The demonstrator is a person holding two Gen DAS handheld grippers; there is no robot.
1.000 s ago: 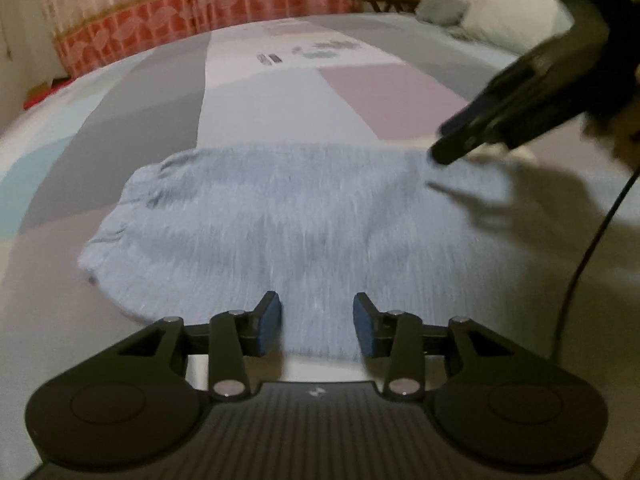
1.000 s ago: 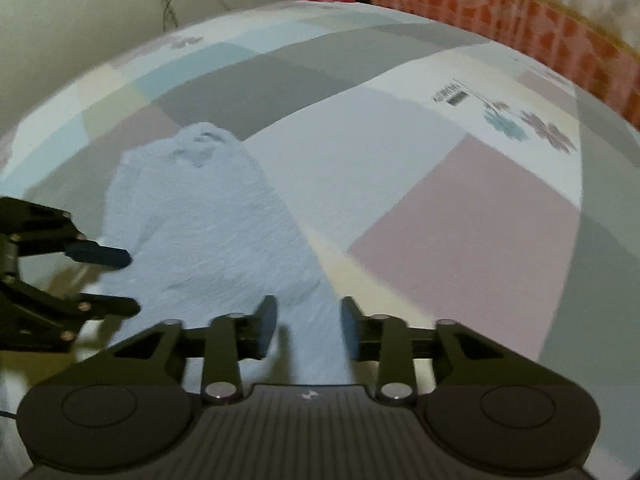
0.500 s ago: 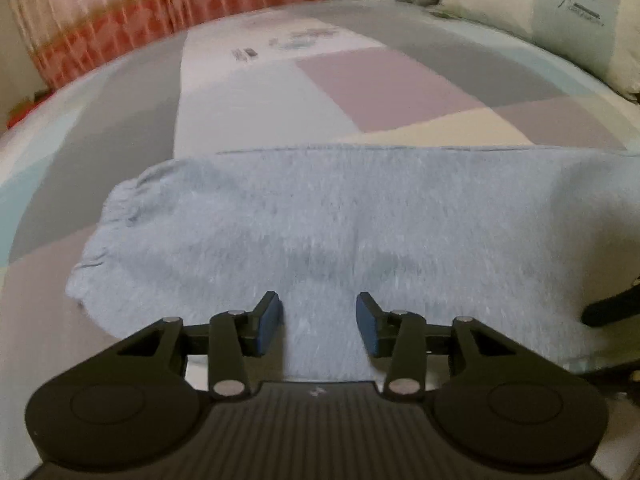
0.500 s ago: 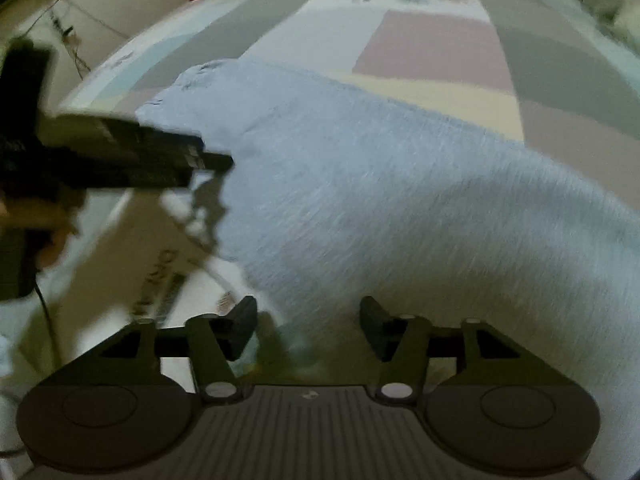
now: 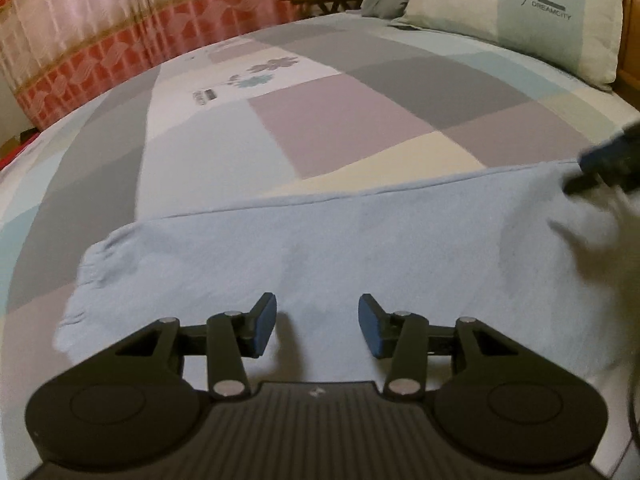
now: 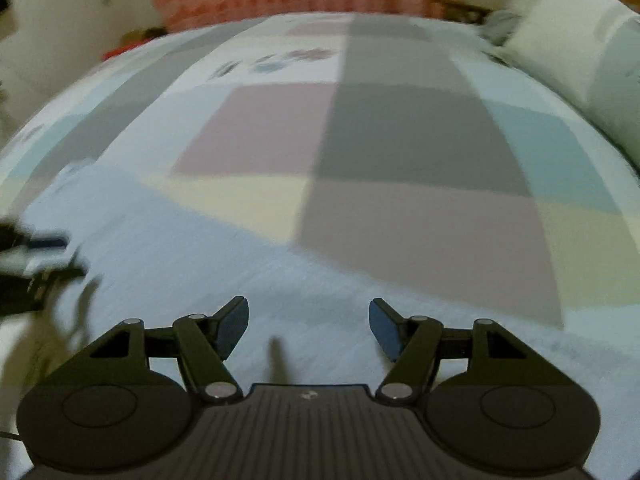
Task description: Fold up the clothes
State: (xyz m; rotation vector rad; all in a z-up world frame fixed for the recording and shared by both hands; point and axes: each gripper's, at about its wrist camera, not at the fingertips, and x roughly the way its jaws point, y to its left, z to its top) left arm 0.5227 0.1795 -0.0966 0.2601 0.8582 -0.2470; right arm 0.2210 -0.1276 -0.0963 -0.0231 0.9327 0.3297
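A light blue fleecy garment (image 5: 360, 248) lies flat across the near side of the bed, its gathered cuff end at the left. My left gripper (image 5: 317, 330) hovers open just over its near edge, nothing between the blue pads. The right gripper (image 5: 600, 168) shows blurred at the right edge of the left wrist view, over the garment's far right end. In the right wrist view the garment (image 6: 240, 280) fills the lower frame under my right gripper (image 6: 306, 330), which is open and empty. The left gripper (image 6: 36, 256) appears blurred at that view's left edge.
The bed carries a patchwork sheet (image 5: 340, 120) in grey, mauve, cream and pale blue. A pillow (image 5: 532, 16) printed DREAMCITY lies at the far right. A red and pink curtain (image 5: 120, 20) hangs behind the bed, with a wooden rack (image 5: 332, 0) beside it.
Both cameras have swung to the right along the garment. The right gripper's jaws have spread wider, and it has moved from the near right edge up to the garment's far right end.
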